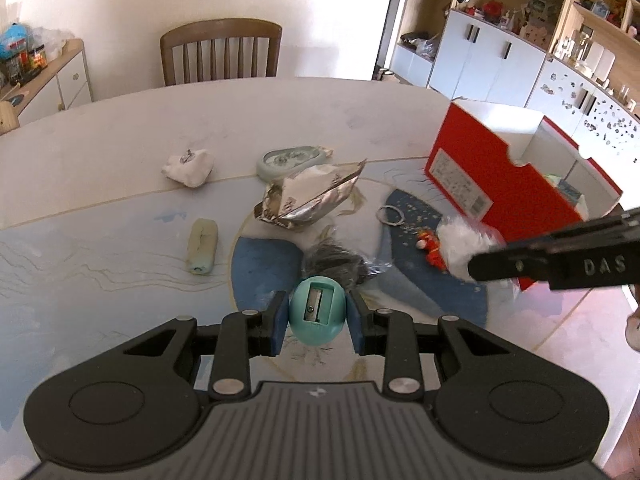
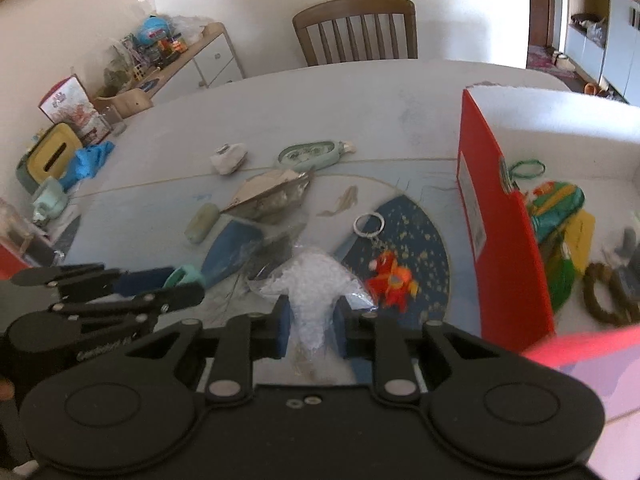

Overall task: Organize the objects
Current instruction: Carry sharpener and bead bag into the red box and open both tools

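I'm over a pale table (image 1: 100,152) with a blue-patterned mat, a wooden chair (image 1: 221,52) at twelve o'clock behind it. My left gripper (image 1: 318,316) is pinching a teal egg-shaped pencil sharpener (image 1: 316,314) between its blue pads, lifted clear of the mat. My right gripper (image 2: 311,322) is clamped on a clear bag of white stuff (image 2: 314,284), which bunches up between the pads. Just past that bag at one o'clock lies a red-orange plush keychain (image 2: 390,280), its ring (image 2: 369,225) beyond it. A crumpled foil wrapper (image 1: 310,196) sits at twelve o'clock from the sharpener, a pale green roll (image 1: 203,245) at ten. At two o'clock stands the open red box (image 1: 496,184), already holding several bits and pieces.
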A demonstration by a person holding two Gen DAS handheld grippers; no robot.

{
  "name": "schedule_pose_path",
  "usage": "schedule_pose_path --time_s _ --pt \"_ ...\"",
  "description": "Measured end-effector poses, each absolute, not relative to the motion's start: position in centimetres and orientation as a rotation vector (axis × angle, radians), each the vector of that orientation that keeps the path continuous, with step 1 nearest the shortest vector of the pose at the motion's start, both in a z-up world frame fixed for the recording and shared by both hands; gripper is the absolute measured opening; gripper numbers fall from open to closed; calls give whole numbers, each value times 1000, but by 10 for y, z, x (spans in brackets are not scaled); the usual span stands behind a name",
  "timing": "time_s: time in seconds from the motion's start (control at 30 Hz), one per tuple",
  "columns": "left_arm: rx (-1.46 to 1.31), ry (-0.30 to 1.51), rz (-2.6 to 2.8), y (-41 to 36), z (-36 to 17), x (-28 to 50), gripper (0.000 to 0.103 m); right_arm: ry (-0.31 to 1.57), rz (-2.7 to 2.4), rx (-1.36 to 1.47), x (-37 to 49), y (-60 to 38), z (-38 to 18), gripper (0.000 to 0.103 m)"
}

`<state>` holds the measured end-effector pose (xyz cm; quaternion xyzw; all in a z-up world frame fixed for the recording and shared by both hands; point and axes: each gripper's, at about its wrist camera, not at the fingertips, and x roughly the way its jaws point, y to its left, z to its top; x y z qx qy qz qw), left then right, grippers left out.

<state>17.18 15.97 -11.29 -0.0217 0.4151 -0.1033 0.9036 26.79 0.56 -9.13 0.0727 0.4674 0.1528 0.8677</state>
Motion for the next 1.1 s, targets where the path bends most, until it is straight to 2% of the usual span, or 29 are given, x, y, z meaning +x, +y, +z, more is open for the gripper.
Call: schedule_pose_path --time_s 0.6,1.1 --pt "45 778 -287 84 -52 151 30 864 333 167 224 -58 -44 20" --pt "113 752 -357 -17 -38 169 30 815 273 175 215 -158 -34 20"
